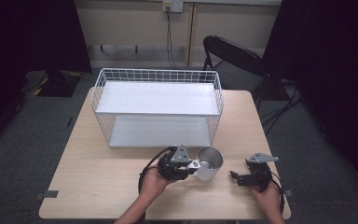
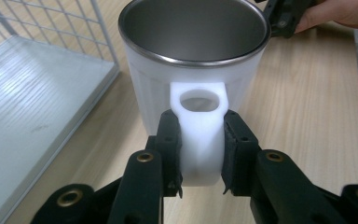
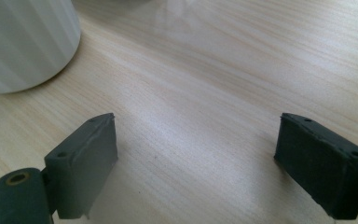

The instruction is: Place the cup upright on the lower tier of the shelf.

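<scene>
I see the mug (image 1: 209, 163) standing upright near the front of the surface (image 1: 98, 182), just in front of the white wire rack (image 1: 157, 105) and a little right of its middle. It is white outside with a bright metal lining, and its mouth faces up. In the left gripper view the mug's handle (image 2: 200, 135) sticks out toward me, a thick white tab with a hole through its top.

My left gripper (image 1: 192, 166) has its jaws clamped on that handle, one black pad pressed flat against each side of it. The left hand (image 1: 156, 179) holds the gripper from behind, with the forearm coming in from the bottom edge of the high view.

My right gripper (image 1: 233, 176) rests low over the bare wood to the right of the mug, well apart from it, pointing toward it. In the right gripper view its jaws stand wide apart with nothing but wood grain between them, and the mug's ribbed white wall fills the upper left corner. The right hand (image 1: 266, 195) grips it near the front right corner of the surface.

Beyond the rack I can see a dark folding chair (image 1: 233, 58) and grey floor.
</scene>
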`<control>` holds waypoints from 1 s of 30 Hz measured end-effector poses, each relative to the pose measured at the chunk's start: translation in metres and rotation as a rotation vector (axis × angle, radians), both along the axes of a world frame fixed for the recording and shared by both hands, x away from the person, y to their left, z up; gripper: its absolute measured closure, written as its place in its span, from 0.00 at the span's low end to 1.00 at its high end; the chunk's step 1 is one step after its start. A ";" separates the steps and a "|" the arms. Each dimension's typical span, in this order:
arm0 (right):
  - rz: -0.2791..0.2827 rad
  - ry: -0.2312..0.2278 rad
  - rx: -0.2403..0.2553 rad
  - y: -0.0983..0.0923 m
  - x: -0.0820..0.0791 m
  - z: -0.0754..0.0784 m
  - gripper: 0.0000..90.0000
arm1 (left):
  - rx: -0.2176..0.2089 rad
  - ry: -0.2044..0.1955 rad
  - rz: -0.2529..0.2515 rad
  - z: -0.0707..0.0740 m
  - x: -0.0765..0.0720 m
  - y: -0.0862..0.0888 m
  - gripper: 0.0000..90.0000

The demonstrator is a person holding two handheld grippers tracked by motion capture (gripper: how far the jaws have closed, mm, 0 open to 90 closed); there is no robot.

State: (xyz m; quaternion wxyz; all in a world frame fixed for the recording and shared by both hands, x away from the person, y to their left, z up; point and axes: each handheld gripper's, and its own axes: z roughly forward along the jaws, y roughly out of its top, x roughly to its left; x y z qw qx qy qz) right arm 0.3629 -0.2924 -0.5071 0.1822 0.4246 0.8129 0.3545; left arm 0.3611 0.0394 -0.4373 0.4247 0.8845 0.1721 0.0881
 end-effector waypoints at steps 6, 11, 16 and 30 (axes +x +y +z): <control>0.000 0.000 0.000 0.000 0.000 0.000 0.13 | -0.011 -0.006 0.033 0.003 0.001 0.007 0.80; 0.000 0.000 0.000 0.000 0.000 0.000 0.13 | -0.022 -0.022 0.063 0.006 0.002 0.012 0.80; 0.000 0.000 0.000 0.000 0.000 0.000 0.13 | -0.052 -0.029 0.100 0.010 0.003 0.018 0.80; 0.000 0.000 0.000 0.000 0.000 0.000 0.13 | -0.067 -0.052 0.178 0.020 0.007 0.036 0.80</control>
